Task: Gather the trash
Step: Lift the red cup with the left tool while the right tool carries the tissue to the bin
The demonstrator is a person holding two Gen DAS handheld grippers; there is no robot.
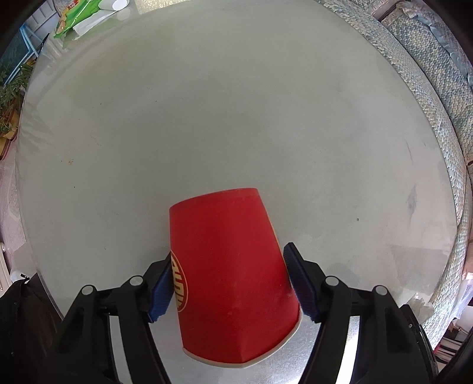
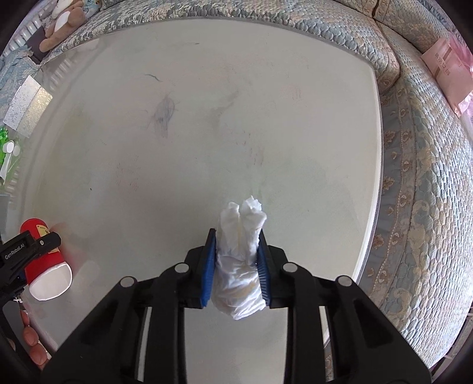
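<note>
My left gripper (image 1: 229,265) is shut on a red paper cup (image 1: 227,271) with a yellow logo, bottom pointing away, white rim toward the camera, held over the pale glass table (image 1: 207,118). The cup (image 2: 44,260) and left gripper (image 2: 29,251) also show at the left edge of the right wrist view. My right gripper (image 2: 236,248) is shut on a crumpled white tissue (image 2: 241,260), held above the table (image 2: 207,118).
A green snack bag (image 1: 75,16) and white paper (image 1: 88,25) lie at the table's far left. A quilted blue-and-cream sofa (image 2: 414,206) wraps the table's far and right sides. A pink package (image 2: 446,71) and a stuffed toy (image 2: 62,23) lie on the sofa.
</note>
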